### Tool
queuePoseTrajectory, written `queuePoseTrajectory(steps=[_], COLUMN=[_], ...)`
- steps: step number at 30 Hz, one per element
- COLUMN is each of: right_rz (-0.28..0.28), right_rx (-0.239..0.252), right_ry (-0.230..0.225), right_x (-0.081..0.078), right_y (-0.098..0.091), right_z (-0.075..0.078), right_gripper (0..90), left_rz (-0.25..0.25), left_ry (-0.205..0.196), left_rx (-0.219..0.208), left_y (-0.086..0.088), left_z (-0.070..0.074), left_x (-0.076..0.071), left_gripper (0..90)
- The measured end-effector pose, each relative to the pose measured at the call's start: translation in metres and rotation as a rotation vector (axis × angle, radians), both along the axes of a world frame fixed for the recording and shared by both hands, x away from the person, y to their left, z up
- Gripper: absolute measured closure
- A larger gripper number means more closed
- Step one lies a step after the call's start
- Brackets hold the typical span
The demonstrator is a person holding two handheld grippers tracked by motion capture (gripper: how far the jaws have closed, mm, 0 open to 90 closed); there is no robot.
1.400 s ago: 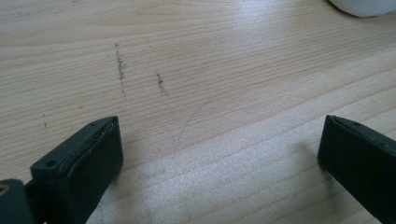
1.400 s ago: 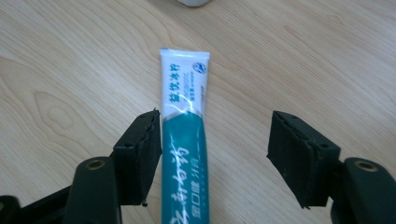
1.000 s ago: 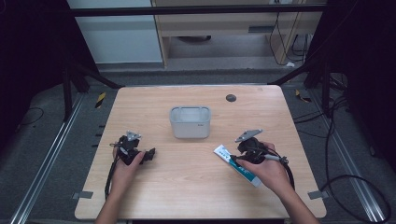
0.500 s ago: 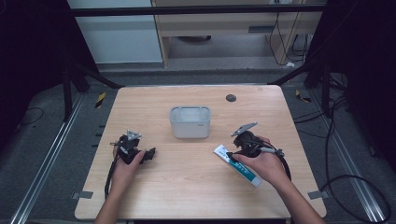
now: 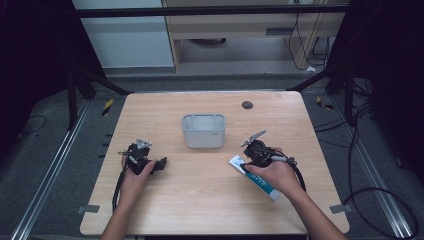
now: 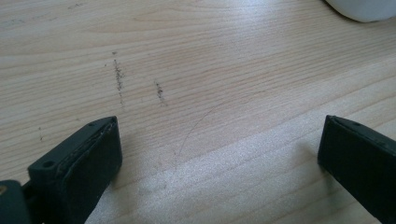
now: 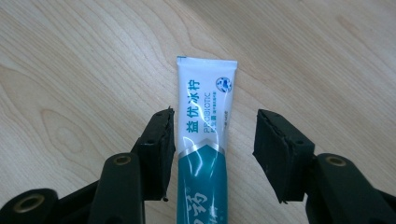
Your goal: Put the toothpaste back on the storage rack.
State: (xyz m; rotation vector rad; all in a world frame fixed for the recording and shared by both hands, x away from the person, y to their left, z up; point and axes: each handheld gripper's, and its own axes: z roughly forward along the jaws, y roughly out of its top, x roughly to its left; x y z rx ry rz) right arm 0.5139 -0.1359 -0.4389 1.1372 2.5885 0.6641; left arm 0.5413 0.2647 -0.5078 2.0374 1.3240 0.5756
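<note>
A white and teal toothpaste tube (image 5: 267, 190) lies flat on the wooden table (image 5: 200, 200) at the right, its flat crimped end toward the middle. In the right gripper view the tube (image 7: 203, 121) runs between the jaws of my right gripper (image 7: 215, 119). The left pad (image 7: 161, 140) sits at the tube's edge and the right pad stands clear of it. These jaws have just been closing with the tube between them. My right gripper (image 5: 243, 165) is low over the tube's flat end. My left gripper (image 5: 161, 163) rests at the left, wide open (image 6: 219, 135) over bare wood.
A white rectangular container (image 5: 203, 131) stands at the table's middle, toward the far side; its rim (image 6: 364, 9) shows at the top right of the left gripper view. A small dark disc (image 5: 247, 105) lies near the far edge.
My right gripper has moved left and a little down along the tube toward its flat end. The left gripper has stayed put.
</note>
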Motion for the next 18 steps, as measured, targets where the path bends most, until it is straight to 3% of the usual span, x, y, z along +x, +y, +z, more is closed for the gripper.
queuePoseTrajectory(steps=[18], right_rz=[-0.011], right_rx=[-0.039], right_ry=[0.073], right_x=[0.006], right_y=[0.007], right_z=[-0.023], right_gripper=[47.7], left_rz=[0.0], left_ry=[0.0], left_rx=[0.0], left_y=[0.0], left_z=[0.0], left_x=[0.0], left_gripper=[0.0])
